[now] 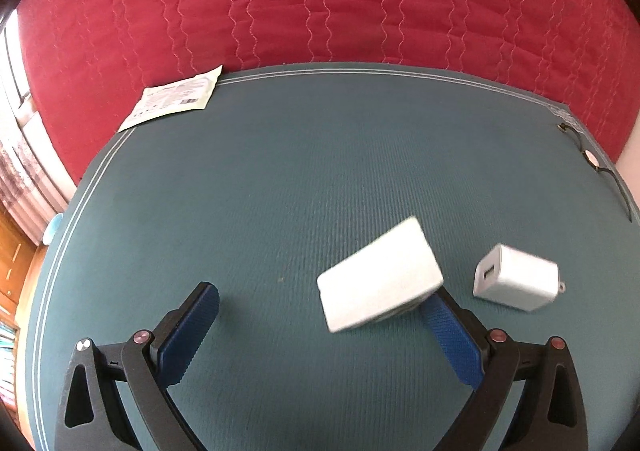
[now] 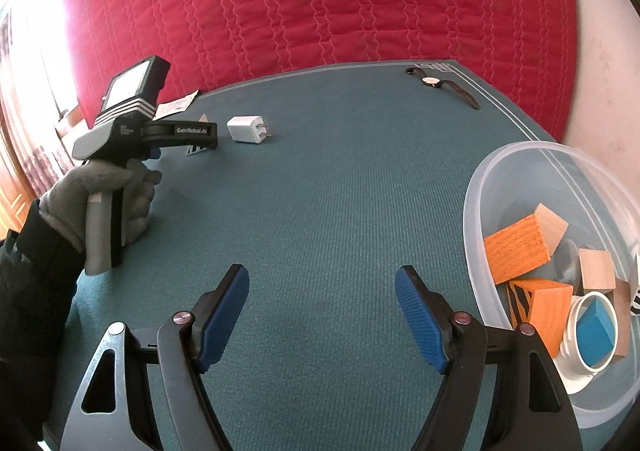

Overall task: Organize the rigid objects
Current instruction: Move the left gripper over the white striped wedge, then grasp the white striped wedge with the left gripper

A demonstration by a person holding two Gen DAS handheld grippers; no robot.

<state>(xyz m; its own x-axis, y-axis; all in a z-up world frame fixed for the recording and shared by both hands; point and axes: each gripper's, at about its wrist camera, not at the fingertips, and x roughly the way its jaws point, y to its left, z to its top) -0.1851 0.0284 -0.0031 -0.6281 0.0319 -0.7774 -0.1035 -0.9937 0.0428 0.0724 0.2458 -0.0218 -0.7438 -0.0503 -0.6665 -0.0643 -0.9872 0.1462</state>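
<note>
The red quilt (image 1: pixel 320 3) lies furthest beyond both sets of fingers and carries nothing the task concerns. On it sits the teal mat (image 1: pixel 260 171), the working surface under both tools.

The clear plastic bowl (image 2: pixel 480 187) stands just to the right of the right gripper (image 2: pixel 322 315), close enough to serve, in my judgement, as the collection point. It holds orange and plain wooden blocks (image 2: pixel 516 251) and a white ring around a blue piece (image 2: pixel 594 325), which suggests sorting is well advanced.

The right gripper's jaws stand well apart over bare mat, with nothing between them and nothing held. It appears parked beside the bowl.

The left gripper (image 1: pixel 320 315) is likewise spread wide. A white rectangular block (image 1: pixel 380 275) lies between its fingers, hard against the tip of the right-hand finger (image 1: pixel 448 331); the left-hand finger (image 1: pixel 192 331) is well clear of it. The block is therefore not clamped. It is blurred, so contact cannot be settled. From the right wrist view, a gloved hand (image 2: pixel 104 199) holds this tool.

The white plug adapter (image 1: pixel 516 277) rests on the mat just outside the left gripper's right-hand finger, prongs pointing away from the block.

A wristwatch (image 2: pixel 442 85) lies far ahead of the right gripper near the mat's corner. A printed packet (image 1: pixel 172 101) lies well beyond the left-hand finger, at the mat's far edge.
</note>
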